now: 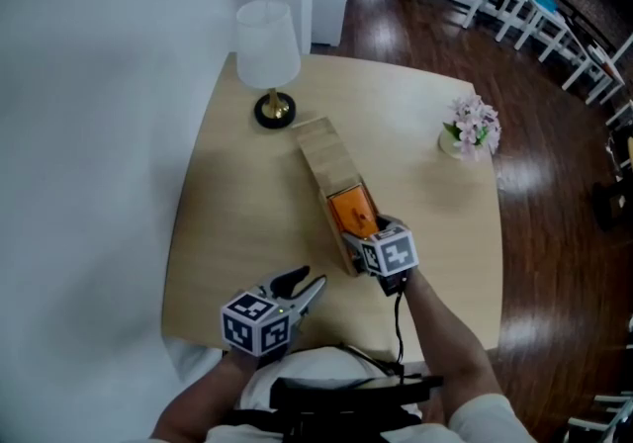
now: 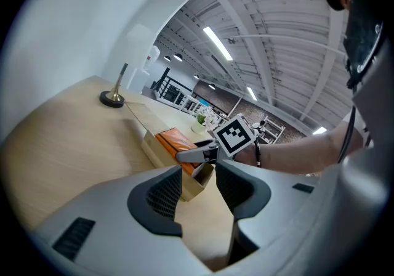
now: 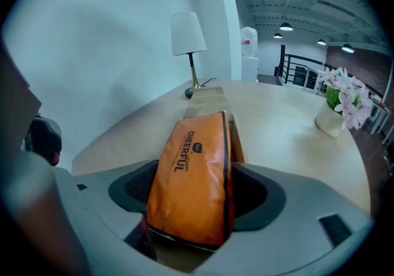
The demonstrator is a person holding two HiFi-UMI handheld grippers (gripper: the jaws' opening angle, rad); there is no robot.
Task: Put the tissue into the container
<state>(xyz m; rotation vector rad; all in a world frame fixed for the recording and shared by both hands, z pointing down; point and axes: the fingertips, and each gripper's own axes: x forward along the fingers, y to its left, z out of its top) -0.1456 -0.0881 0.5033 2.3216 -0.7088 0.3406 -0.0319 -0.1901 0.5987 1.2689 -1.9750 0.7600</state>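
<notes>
1. The right gripper [image 3: 197,190] is seen clamped on the orange plastic tissue pack [image 3: 189,170]. Its dark pads are pressed against both long sides of the pack, and "CHEERFUL" is printed on the pack's upper face.
2. In the head view the pack [image 1: 350,210] is held tilted by the right gripper [image 1: 362,225]. The pack's lower end is inside the open near end of the long pale wooden box container [image 1: 322,156], but it is not yet let go.
3. The box's far part is covered by a flat wooden top. The box lies diagonally at approx. the middle of the light wooden table w/ rounded corners [image 1: 232,223].
4. The left gripper [image 2: 198,185] is seen w/ jaws apart and nothing between them. In the head view it [image 1: 309,283] is held near the table's near edge, to the left of the box and apart from it, and is pointed toward the box end.
5. From the left gripper view, the pack [image 2: 175,140] and box [image 2: 154,146] are seen just beyond the jaws, w/ the right gripper's marker cube beside them.
6. A white-shaded lamp on a dark round base [image 1: 268,47] stands just past the box's far end.
7. A small white pot of pink and white flowers [image 1: 473,127] stands at the table's right side, well apart from the box.
</notes>
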